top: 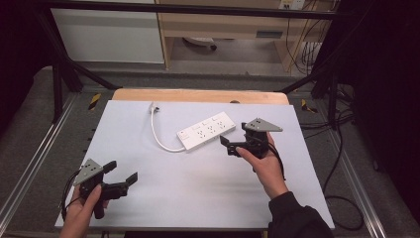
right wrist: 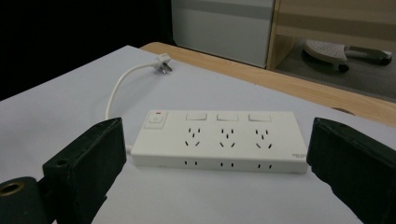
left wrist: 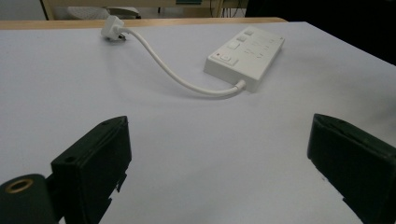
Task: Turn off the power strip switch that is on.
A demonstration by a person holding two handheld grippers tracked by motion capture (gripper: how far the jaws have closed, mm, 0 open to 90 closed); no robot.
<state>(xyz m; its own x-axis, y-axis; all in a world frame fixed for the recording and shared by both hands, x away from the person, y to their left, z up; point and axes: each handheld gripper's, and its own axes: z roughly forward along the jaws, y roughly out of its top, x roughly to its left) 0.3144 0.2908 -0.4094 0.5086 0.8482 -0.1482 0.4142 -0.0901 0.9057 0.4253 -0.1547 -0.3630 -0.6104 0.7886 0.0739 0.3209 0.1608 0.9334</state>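
Note:
A white power strip [top: 207, 131] lies on the white table sheet [top: 163, 198], its cable [top: 157, 135] curving back to a plug [top: 154, 106]. My right gripper [top: 236, 139] is open just right of the strip, jaws wide apart. In the right gripper view the power strip [right wrist: 219, 141] lies between and beyond the jaws, with its plug [right wrist: 163, 64] farther off. My left gripper [top: 121, 172] is open near the table's front left, holding nothing. Its own view has the power strip [left wrist: 245, 57], cable [left wrist: 180, 77] and plug [left wrist: 112, 27] far ahead.
A wooden table edge [top: 198, 95] runs behind the sheet. Black frame bars [top: 64, 59] and floor cables [top: 341, 163] flank the table. A light wood shelf unit [top: 237, 25] stands beyond.

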